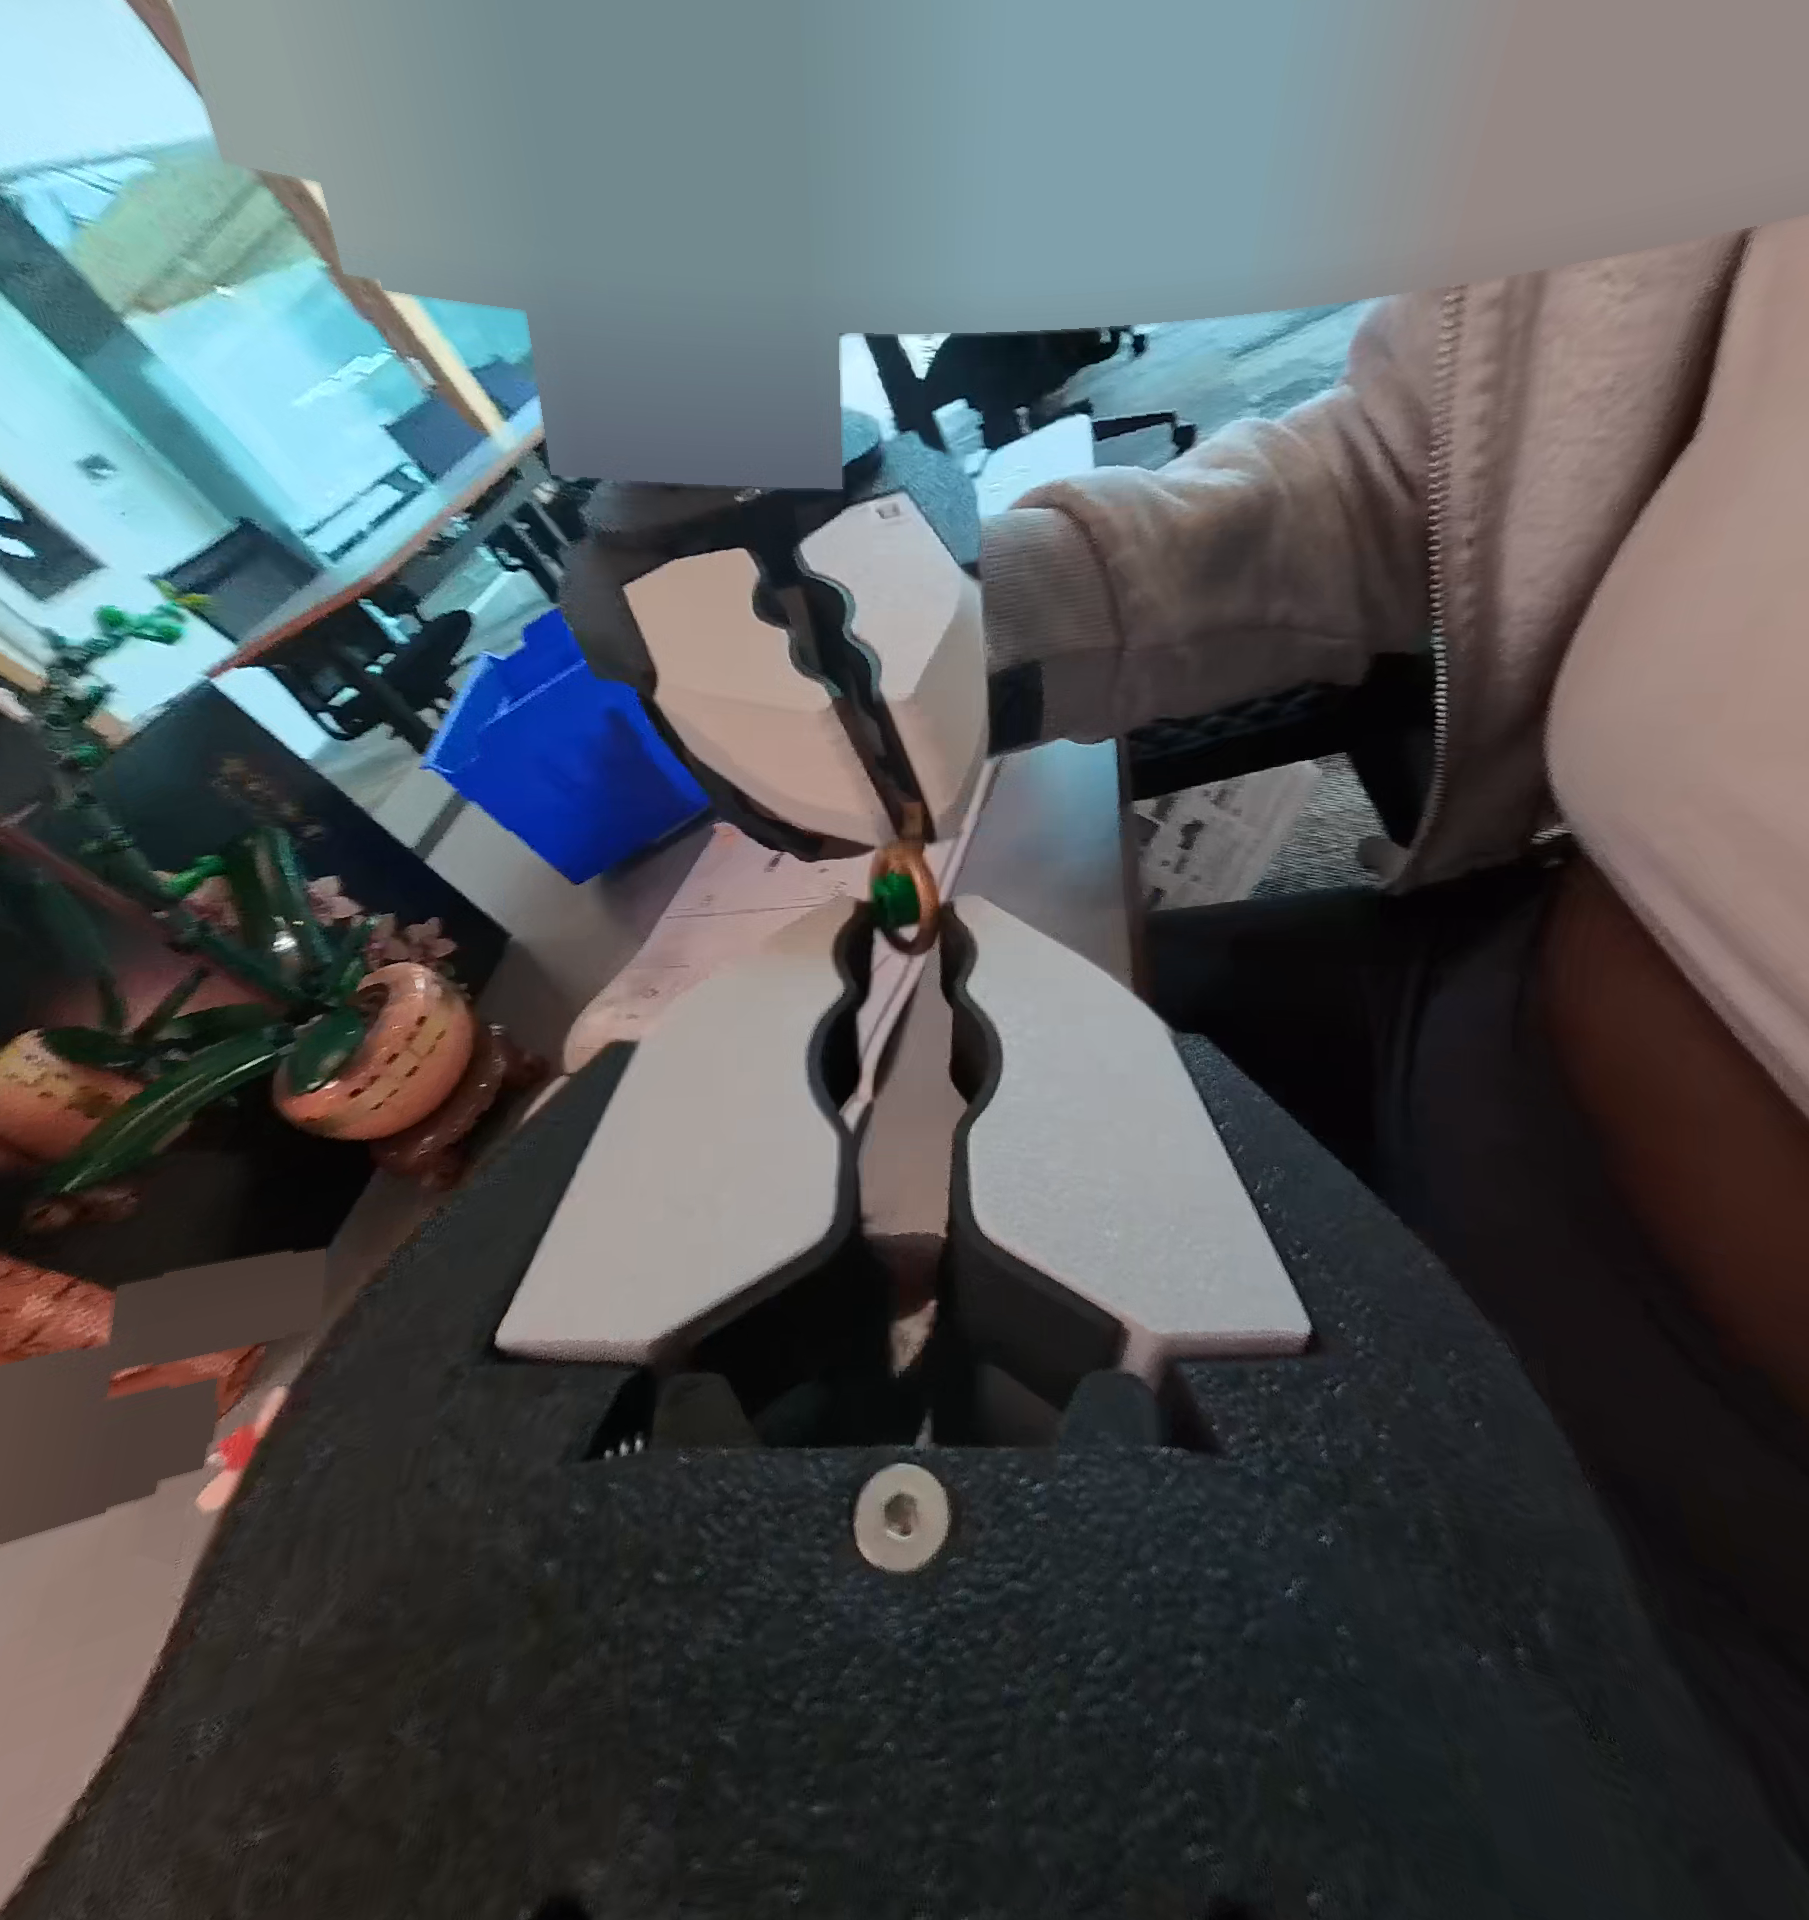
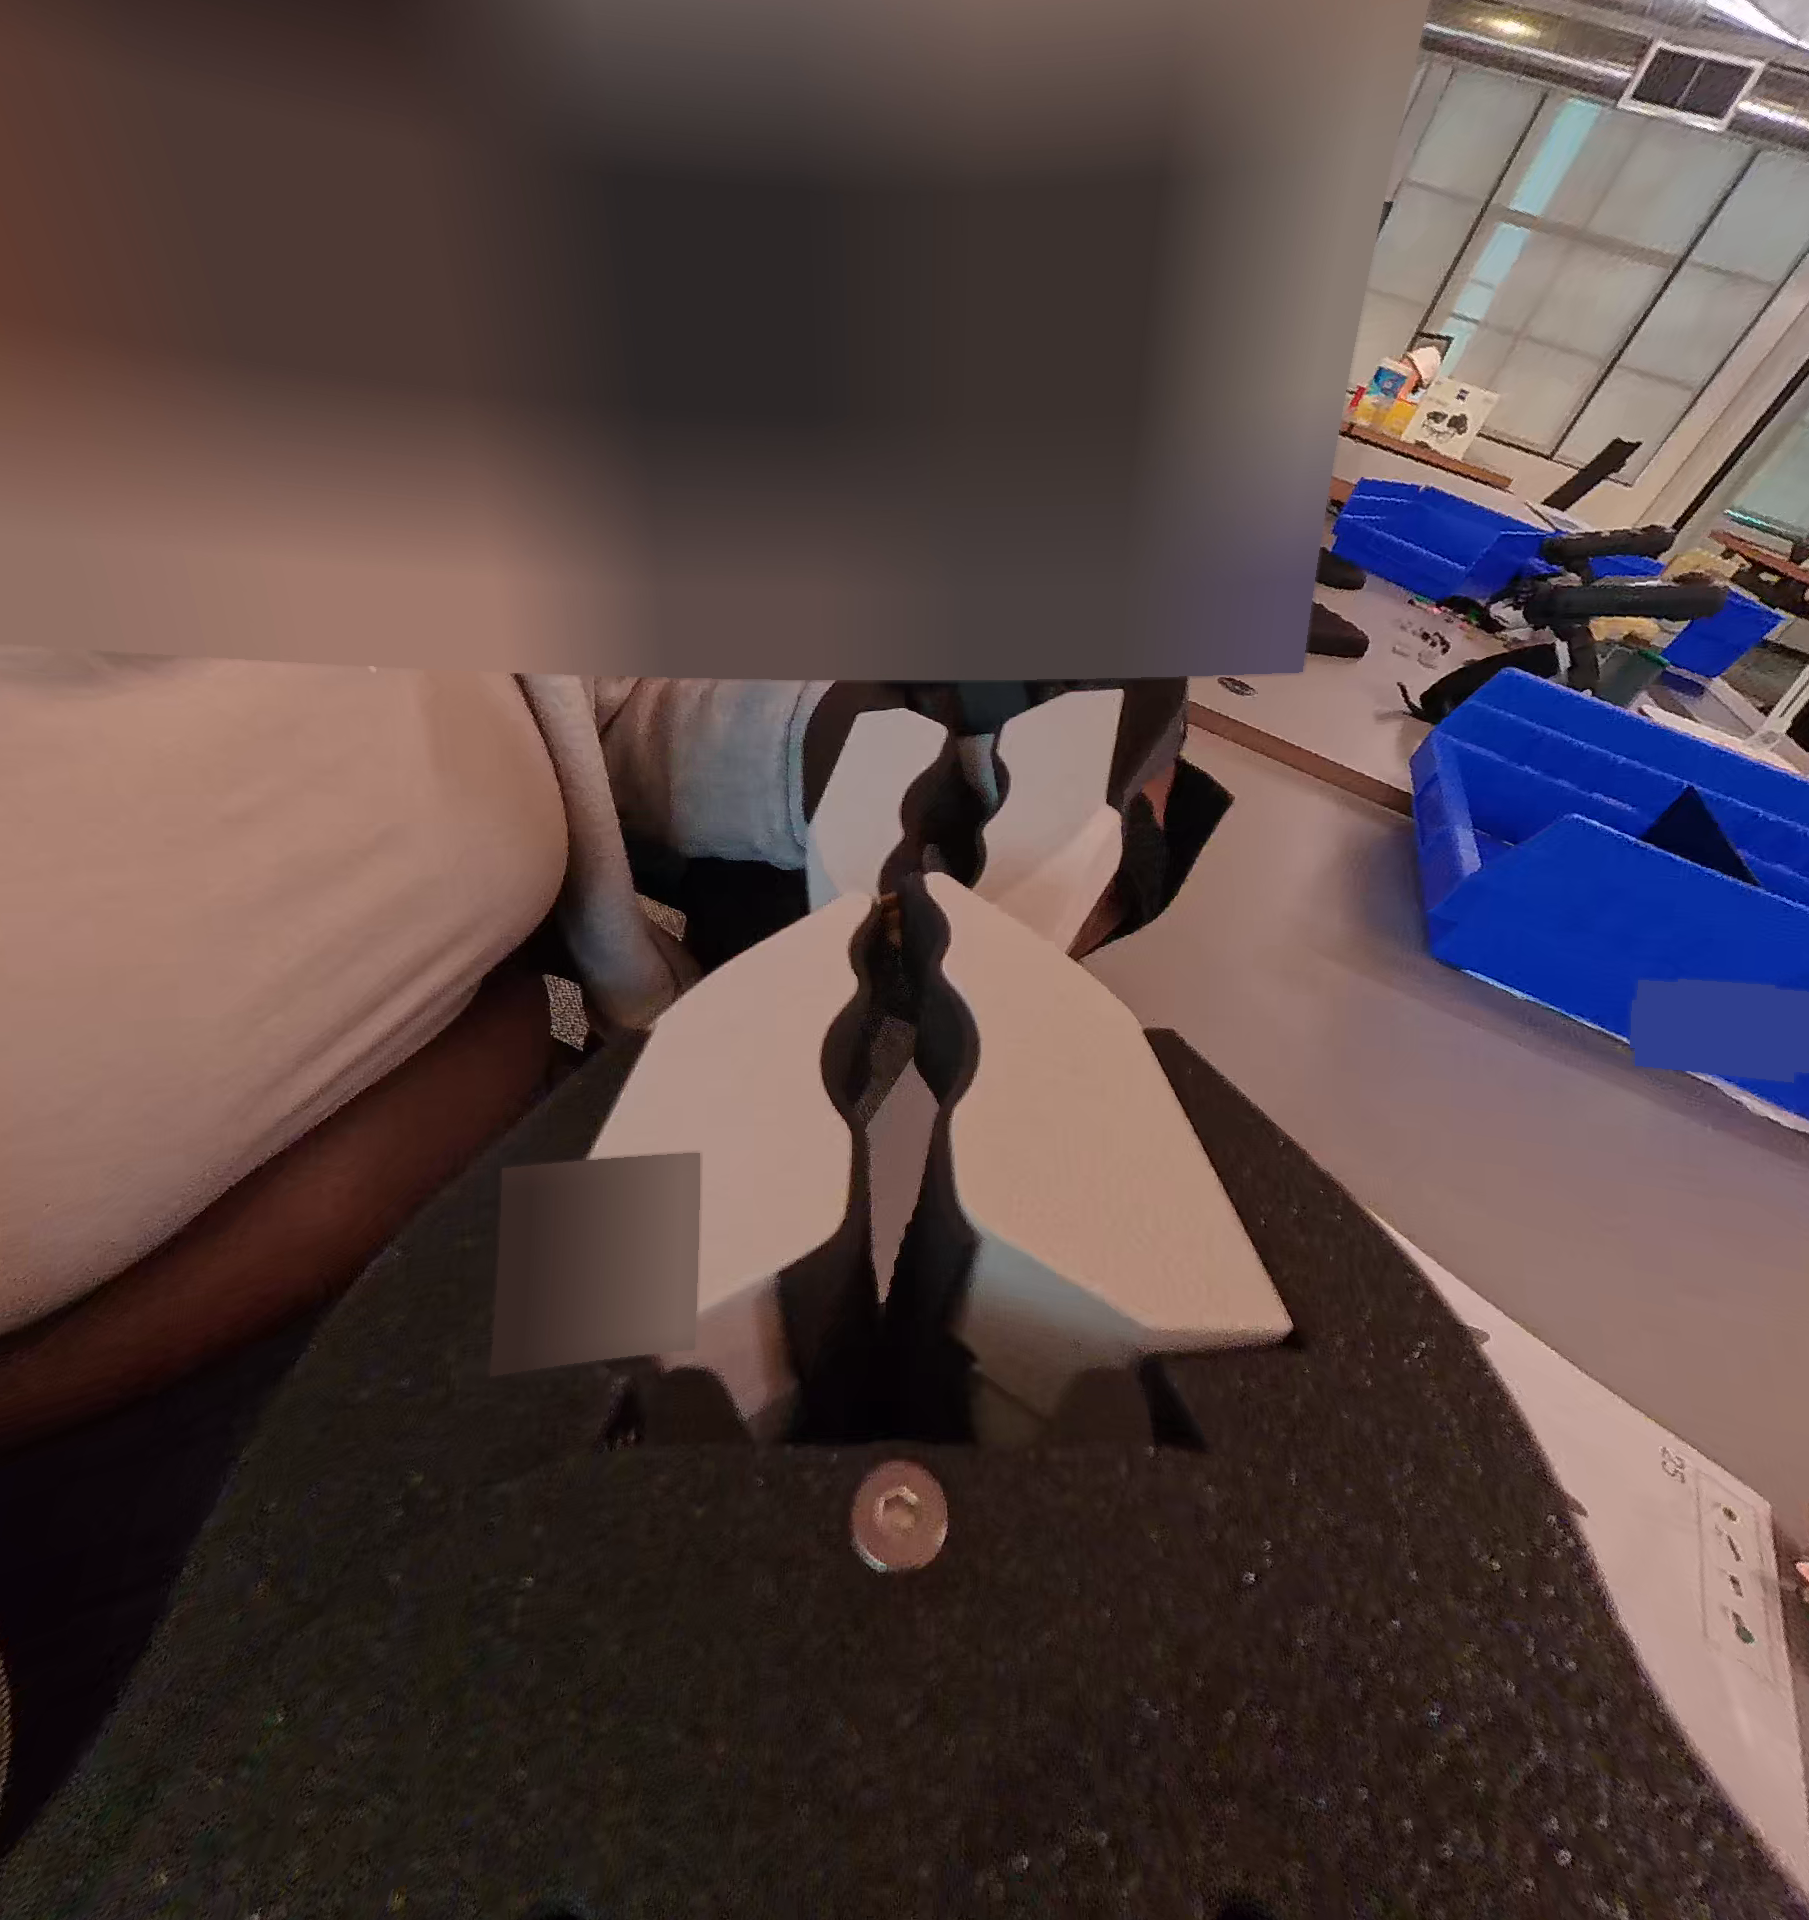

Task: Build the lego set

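Mating tip to tip above the counter [image 1: 1045,790], the right tool [image 1: 905,821] pinches a tan ring [image 1: 905,914] while the left tool [image 1: 905,925], nearly closed, grips the green peg [image 1: 889,891] against it.

Printed page no. on white instruction sheet [image 2: 1648,1475] corner; dark wall sign [image 1: 6,525], blurred, unreadable.

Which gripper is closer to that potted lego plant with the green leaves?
Left. The left gripper is just right of the potted lego plant on the table; the right gripper meets it tip to tip, slightly farther back.
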{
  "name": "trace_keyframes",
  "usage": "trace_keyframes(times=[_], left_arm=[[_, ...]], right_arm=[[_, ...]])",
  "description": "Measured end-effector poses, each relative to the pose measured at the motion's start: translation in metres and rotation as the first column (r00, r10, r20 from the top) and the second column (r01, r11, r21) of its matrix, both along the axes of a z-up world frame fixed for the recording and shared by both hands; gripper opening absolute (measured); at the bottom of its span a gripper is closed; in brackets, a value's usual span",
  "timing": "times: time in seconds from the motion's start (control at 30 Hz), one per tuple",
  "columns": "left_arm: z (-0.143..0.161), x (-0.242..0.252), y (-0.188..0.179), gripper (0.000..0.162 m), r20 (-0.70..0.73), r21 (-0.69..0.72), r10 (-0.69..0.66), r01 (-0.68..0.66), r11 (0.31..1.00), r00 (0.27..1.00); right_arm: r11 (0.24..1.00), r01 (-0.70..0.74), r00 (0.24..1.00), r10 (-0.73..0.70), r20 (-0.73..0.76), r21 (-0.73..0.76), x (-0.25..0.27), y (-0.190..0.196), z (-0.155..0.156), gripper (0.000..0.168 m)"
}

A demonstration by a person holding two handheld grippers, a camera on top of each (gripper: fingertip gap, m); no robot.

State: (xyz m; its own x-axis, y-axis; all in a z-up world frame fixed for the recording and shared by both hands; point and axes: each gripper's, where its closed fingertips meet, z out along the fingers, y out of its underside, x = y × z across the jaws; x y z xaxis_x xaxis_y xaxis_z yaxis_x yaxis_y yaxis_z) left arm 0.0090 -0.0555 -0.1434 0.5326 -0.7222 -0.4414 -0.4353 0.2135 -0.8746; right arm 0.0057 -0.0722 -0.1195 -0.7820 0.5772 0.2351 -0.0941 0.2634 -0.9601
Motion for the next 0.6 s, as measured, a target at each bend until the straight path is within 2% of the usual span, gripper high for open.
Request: trace_keyframes(times=[0.07, 0.2, 0.27, 0.3, 0.37, 0.43, 0.5, 0.6], left_arm=[[-0.001, 0.002, 0.000, 0.015, 0.007, 0.016, 0.007, -0.007, 1.000, 1.000], [-0.002, -0.001, 0.001, 0.008, 0.017, 0.019, 0.036, -0.036, 0.999, 0.999], [-0.006, -0.010, 0.004, 0.008, -0.028, 0.043, 0.106, -0.105, 0.994, 0.994], [-0.010, -0.019, 0.006, 0.008, -0.082, 0.058, 0.166, -0.162, 0.985, 0.983], [-0.022, -0.050, 0.009, 0.008, -0.233, 0.111, 0.345, -0.328, 0.938, 0.909], [-0.034, -0.083, 0.005, 0.007, -0.362, 0.174, 0.486, -0.455, 0.873, 0.795], [-0.046, -0.103, 0.000, 0.008, -0.447, 0.191, 0.548, -0.523, 0.831, 0.707], [-0.066, -0.107, -0.003, 0.008, -0.514, 0.181, 0.553, -0.547, 0.817, 0.656]], right_arm=[[1.000, -0.018, 1.000, 0.018, 0.002, -0.018, 0.000, -0.003, -0.002, 0.003], [0.999, 0.005, 1.000, -0.005, 0.005, -0.037, -0.004, -0.001, -0.004, 0.003], [0.998, 0.061, 0.998, -0.060, 0.015, -0.034, -0.011, 0.003, -0.006, 0.004], [0.994, 0.098, 0.995, -0.097, 0.021, -0.047, -0.014, 0.007, -0.007, 0.011], [0.978, 0.204, 0.976, -0.200, 0.084, -0.044, -0.020, 0.021, -0.017, 0.020], [0.955, 0.279, 0.935, -0.294, 0.199, 0.100, -0.023, 0.036, -0.053, 0.021], [0.922, 0.290, 0.888, -0.359, 0.286, 0.256, -0.025, 0.044, -0.089, 0.021], [0.918, 0.237, 0.863, -0.349, 0.365, 0.317, -0.032, 0.041, -0.112, 0.020]])
